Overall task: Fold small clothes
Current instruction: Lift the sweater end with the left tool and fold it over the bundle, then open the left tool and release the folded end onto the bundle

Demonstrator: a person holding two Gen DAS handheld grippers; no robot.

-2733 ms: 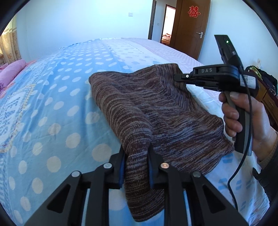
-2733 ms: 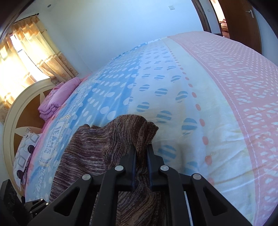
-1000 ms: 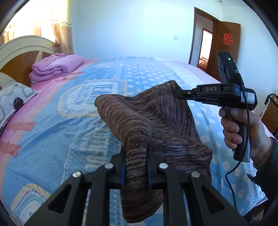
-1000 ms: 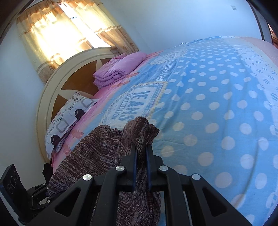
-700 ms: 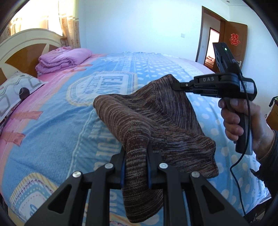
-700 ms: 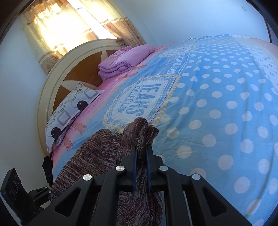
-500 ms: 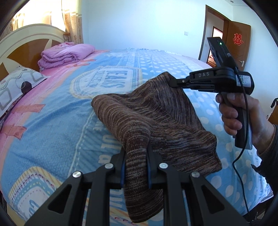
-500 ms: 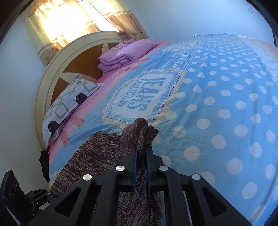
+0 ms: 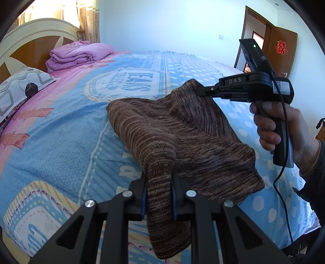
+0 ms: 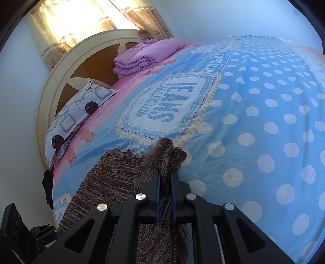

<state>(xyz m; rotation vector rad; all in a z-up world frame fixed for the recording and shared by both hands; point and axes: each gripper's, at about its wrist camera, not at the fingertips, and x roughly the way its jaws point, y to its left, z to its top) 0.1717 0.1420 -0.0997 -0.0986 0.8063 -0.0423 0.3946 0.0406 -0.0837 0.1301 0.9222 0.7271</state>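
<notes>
Bed [image 9: 61,130] with blue dotted cover; folded pink quilt [image 9: 79,54] and patterned pillow [image 9: 18,89] at headboard edge; brown knit garment [image 9: 162,126] partly resting near foot-side edge.

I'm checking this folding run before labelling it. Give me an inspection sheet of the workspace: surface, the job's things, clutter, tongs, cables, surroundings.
Surface: bed cover, blue with white dots, pink border.
Job's things: brown knit garment, held up by two corners, far edge resting on the cover.
Clutter: folded pink blanket and patterned pillow at the head end.
Tongs: left tongs shut on the garment; right tongs shut on the garment.
Cables: black cable hanging from the right handle.
Surroundings: headboard, curtain, wooden door.
</notes>
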